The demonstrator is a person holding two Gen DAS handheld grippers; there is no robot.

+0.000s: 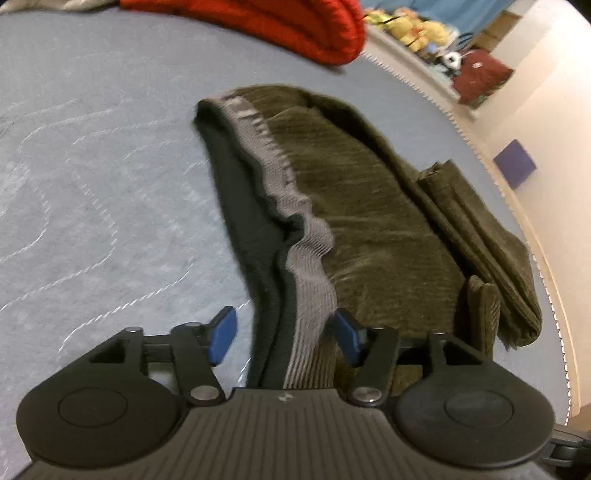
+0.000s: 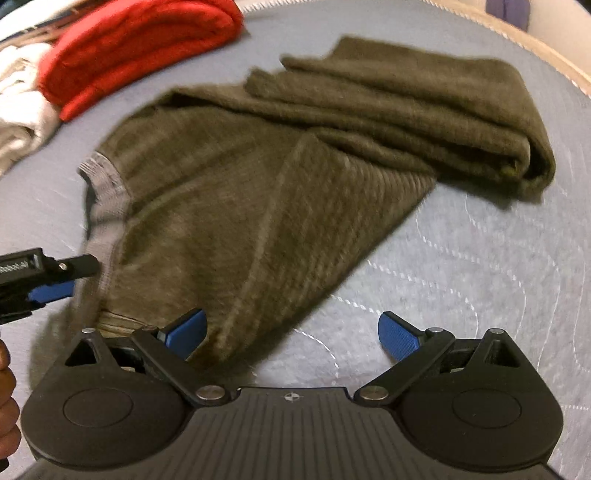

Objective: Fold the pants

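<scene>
Olive corduroy pants [image 1: 369, 206] with a grey elastic waistband [image 1: 310, 258] lie partly folded on the grey-blue quilted bed [image 1: 92, 184]. In the left wrist view my left gripper [image 1: 284, 338] straddles the waistband's near end. Its blue pads [image 1: 223, 336] stand apart with a gap to the cloth on the left side, so it is open. In the right wrist view the pants [image 2: 258, 184] spread out with the legs bunched at the far right. My right gripper [image 2: 293, 336] is wide open over the near hem, gripping nothing. The left gripper [image 2: 70, 278] shows at the waistband.
A folded red garment [image 2: 140, 44] and a white one [image 2: 22, 110] lie at the far side of the bed. The mattress edge [image 1: 480, 155] runs along the right, with a wall, a purple box [image 1: 515, 164] and a shelf of plush toys [image 1: 417, 26] beyond. A hand [image 2: 7, 387] shows at the left.
</scene>
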